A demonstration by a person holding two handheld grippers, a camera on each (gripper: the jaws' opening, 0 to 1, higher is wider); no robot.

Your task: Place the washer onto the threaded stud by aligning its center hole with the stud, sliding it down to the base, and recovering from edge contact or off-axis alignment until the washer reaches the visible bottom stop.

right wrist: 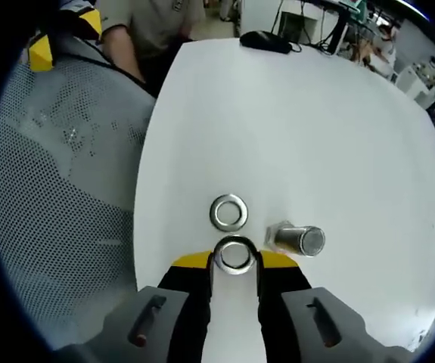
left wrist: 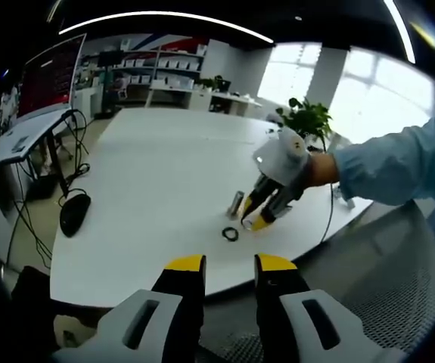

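Two washers show in the right gripper view: one washer (right wrist: 234, 255) sits between the yellow tips of the right gripper (right wrist: 234, 261), its rim touching both jaws, so the gripper is clenched on it just above the white table (right wrist: 300, 128). The second washer (right wrist: 228, 212) lies flat on the table just beyond the jaw tips, apart from the held one. Just to the right of the jaws stands the threaded stud (right wrist: 296, 239), a short metal cylinder, seen from above at a tilt, with the held washer beside it and not over it. Farther out, a mesh chair back (right wrist: 66, 174) runs along the table's left edge, and a black mouse (right wrist: 264, 42) rests at the far end. In the left gripper view, the left gripper (left wrist: 229, 271) hovers off the table's near edge with a clear gap between its yellow-tipped jaws and nothing in them. Beyond it, the right gripper (left wrist: 251, 221) points down at the table, held by a person's hand (left wrist: 319, 168) in a light blue sleeve (left wrist: 399, 168), with the stud (left wrist: 237, 203) just beside its tips and a dark ring, the loose washer (left wrist: 230, 234), lying near them.
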